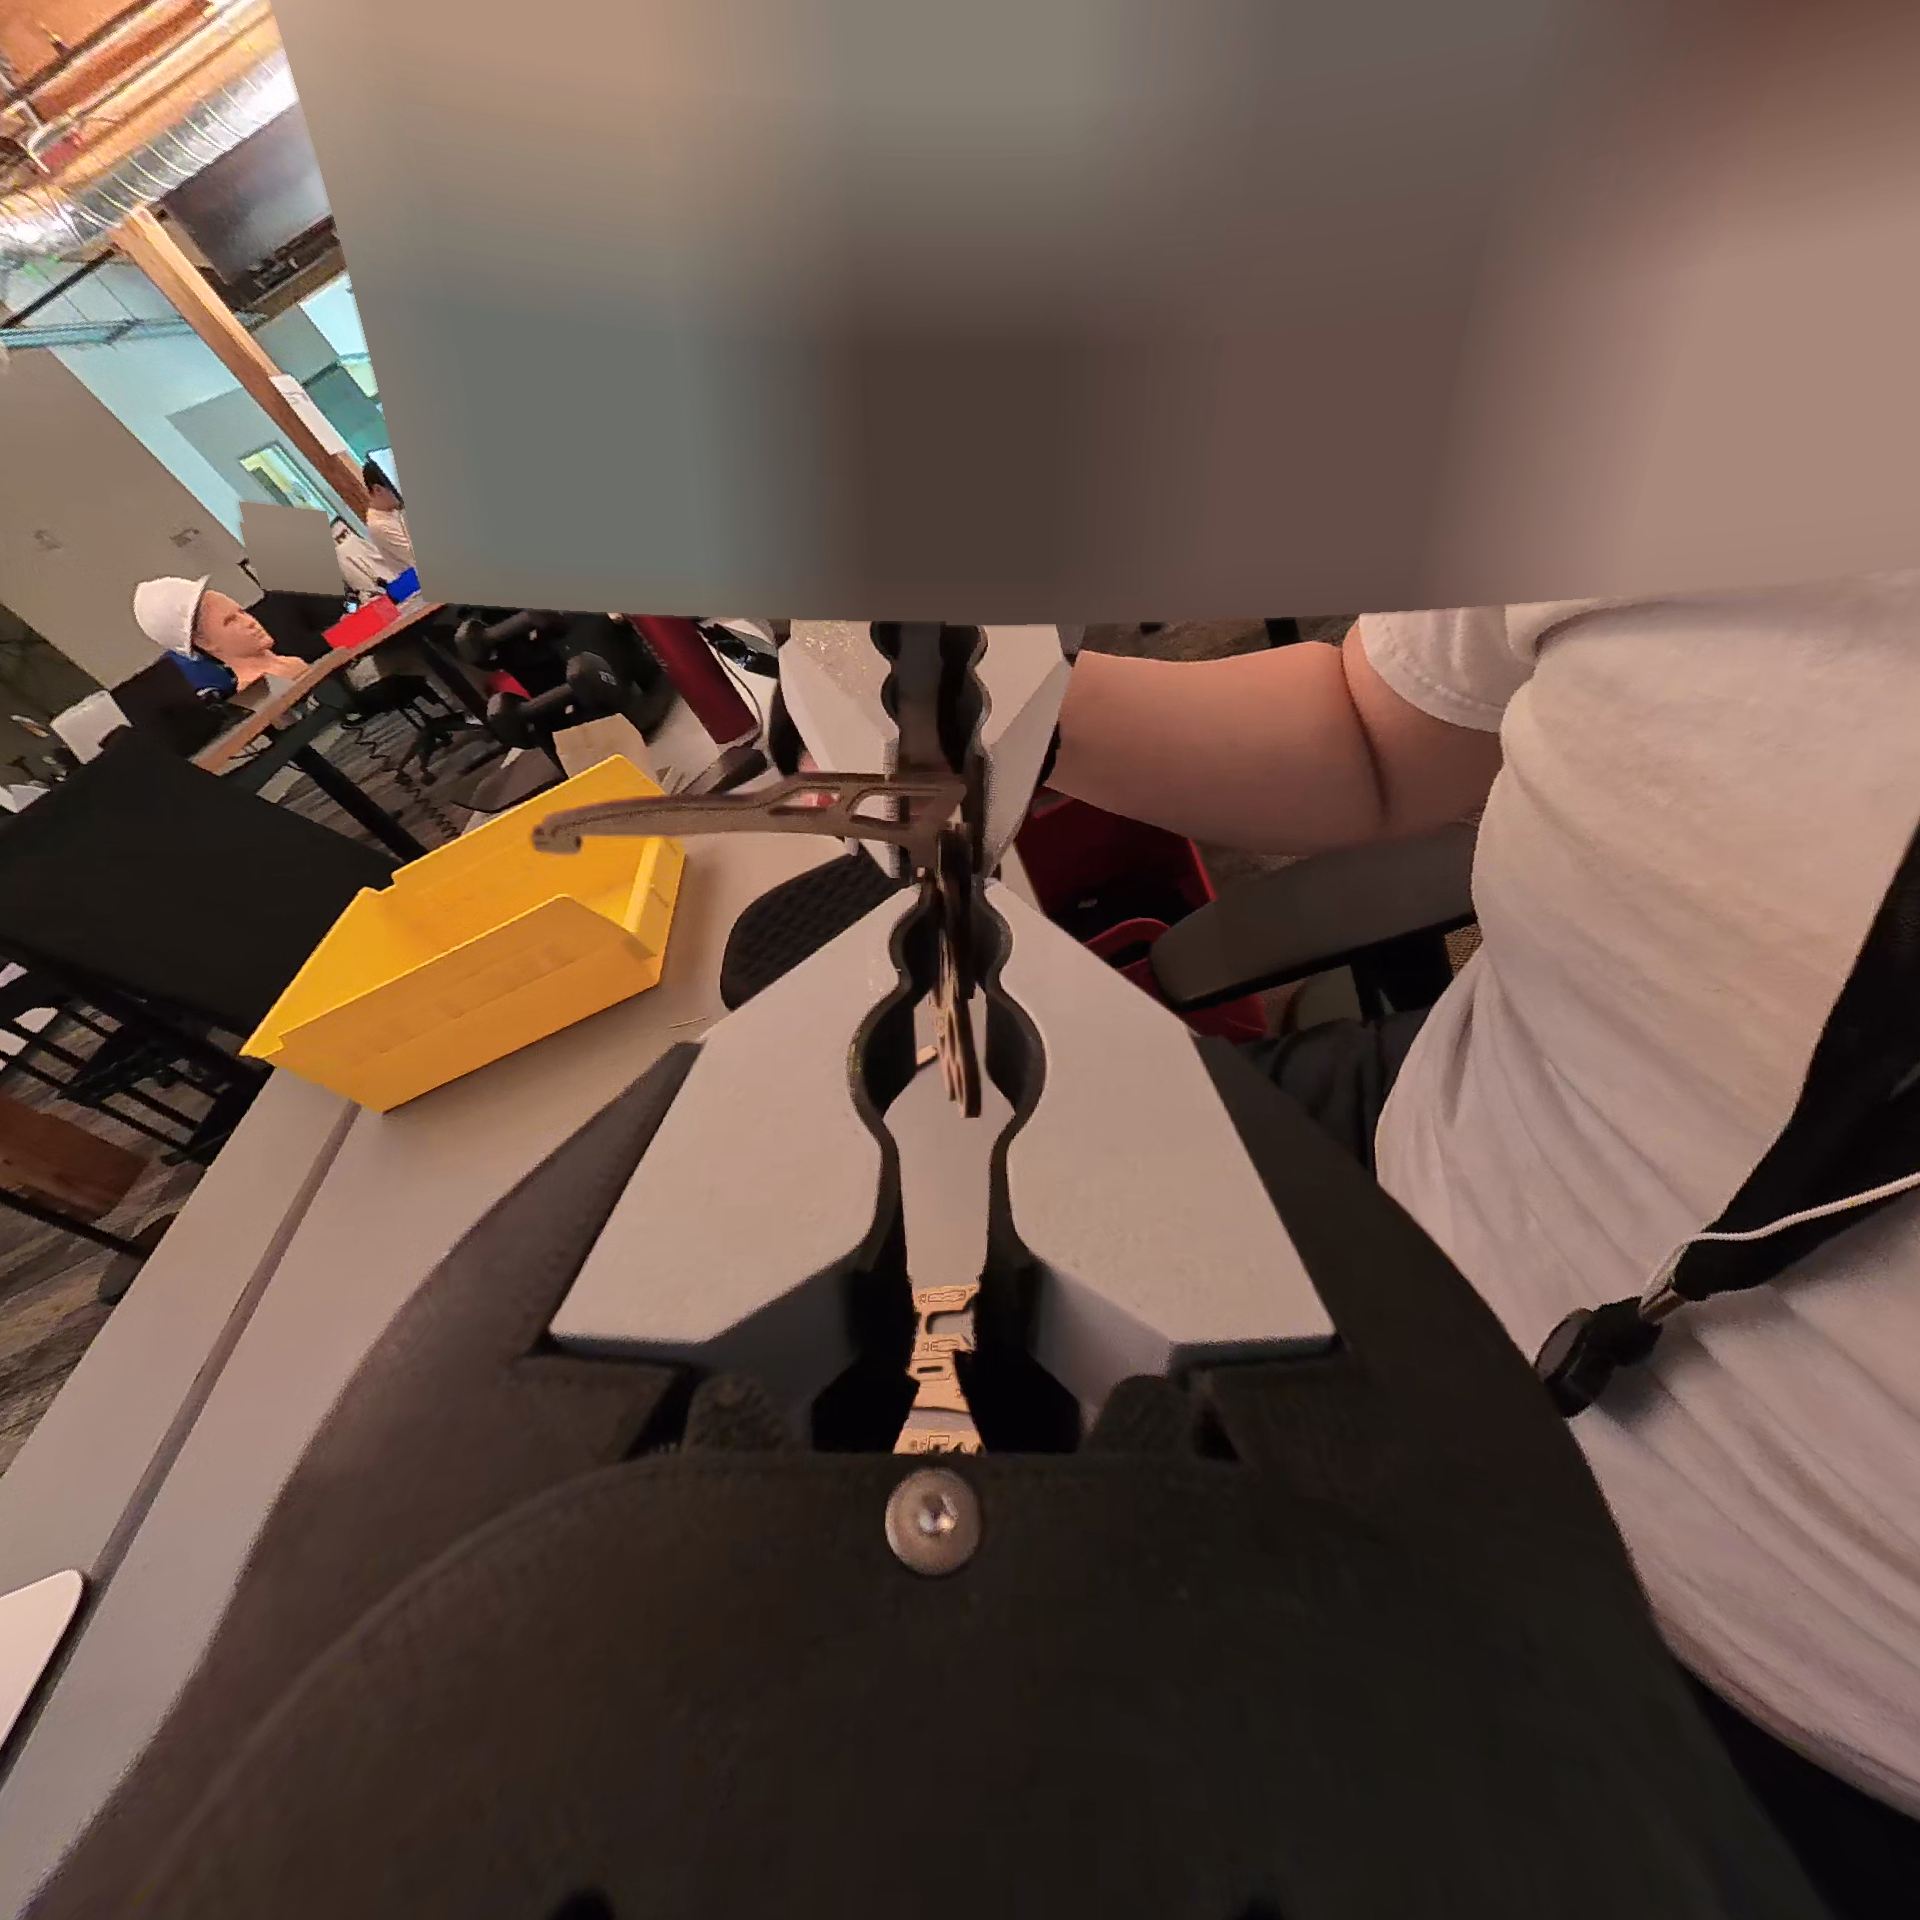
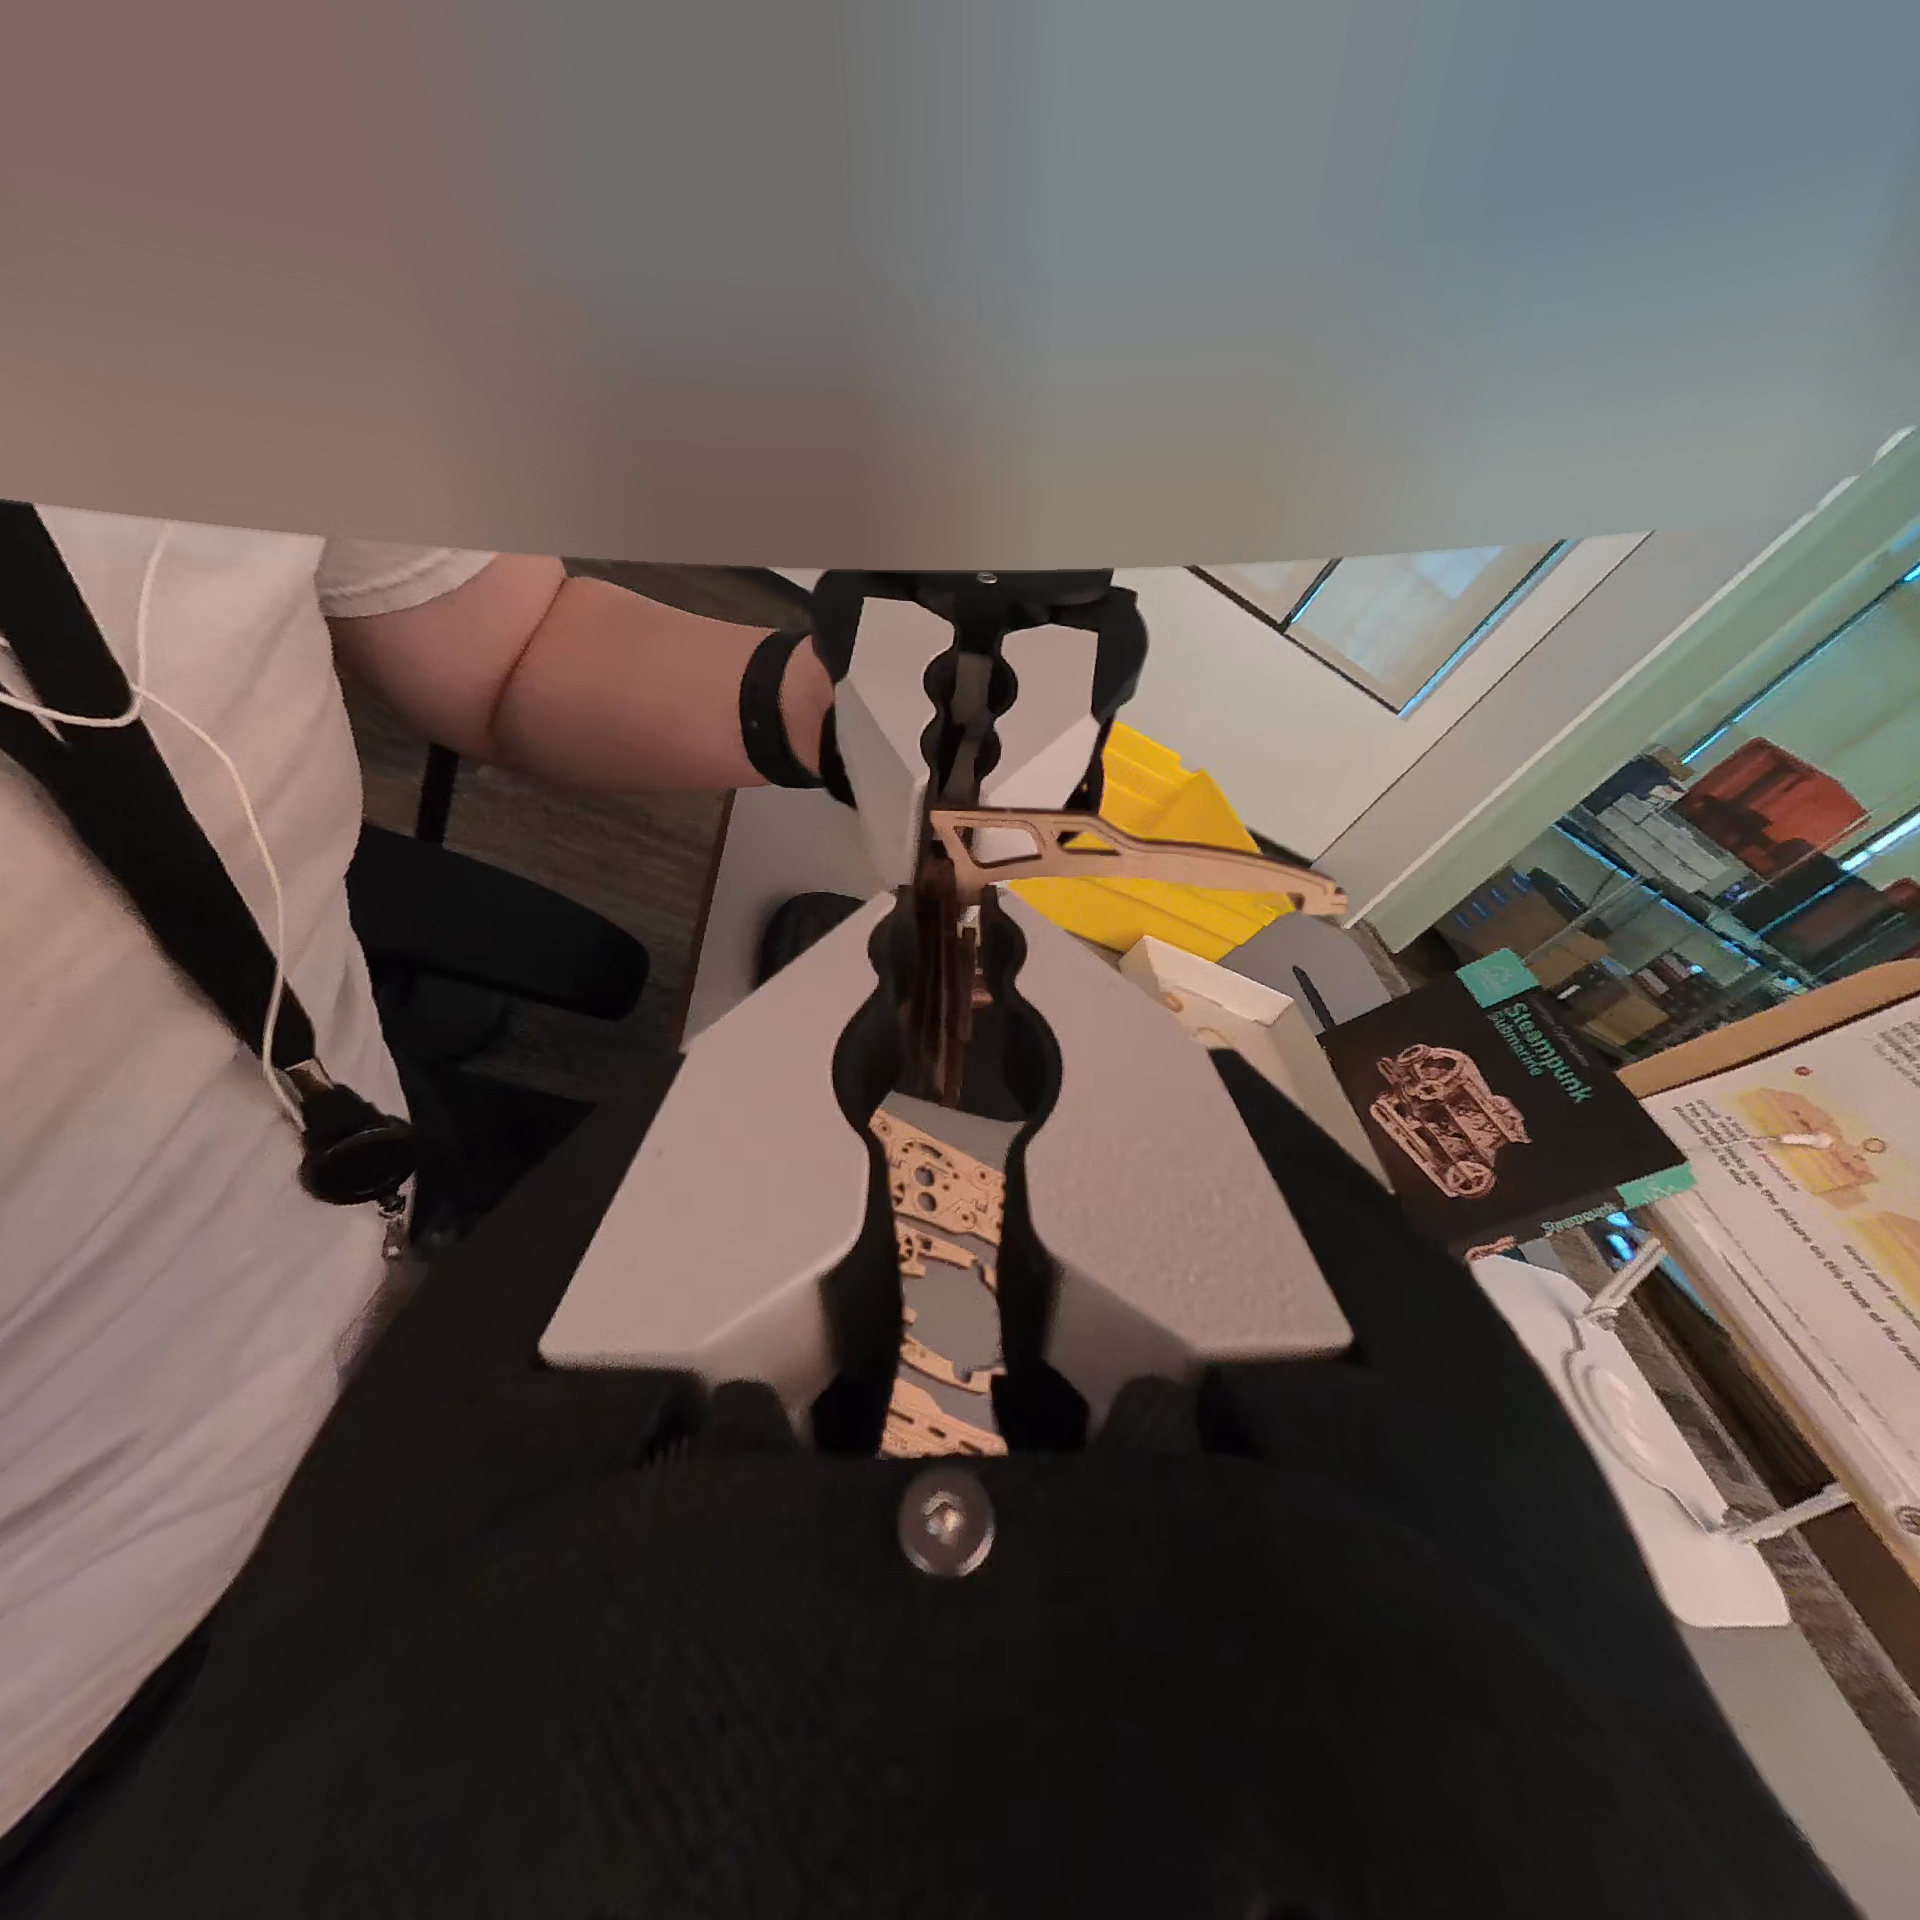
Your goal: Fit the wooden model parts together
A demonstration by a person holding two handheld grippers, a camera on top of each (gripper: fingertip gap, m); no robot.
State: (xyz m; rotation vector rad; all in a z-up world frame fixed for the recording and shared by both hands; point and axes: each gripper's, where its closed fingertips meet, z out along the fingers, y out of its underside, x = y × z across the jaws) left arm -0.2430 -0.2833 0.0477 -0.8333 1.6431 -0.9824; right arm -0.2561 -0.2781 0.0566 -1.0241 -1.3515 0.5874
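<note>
A grey tabletop in an open workshop carries an open yellow plastic bin and a cut-out wooden parts sheet; a dark model box stands at the right. Above the table, tip to tip, the left gripper pinches a flat dark perforated wooden plate edge-on, and the right gripper pinches the same assembly from the opposite side. A long slender wooden arm piece projects sideways from the joint between them.
</note>
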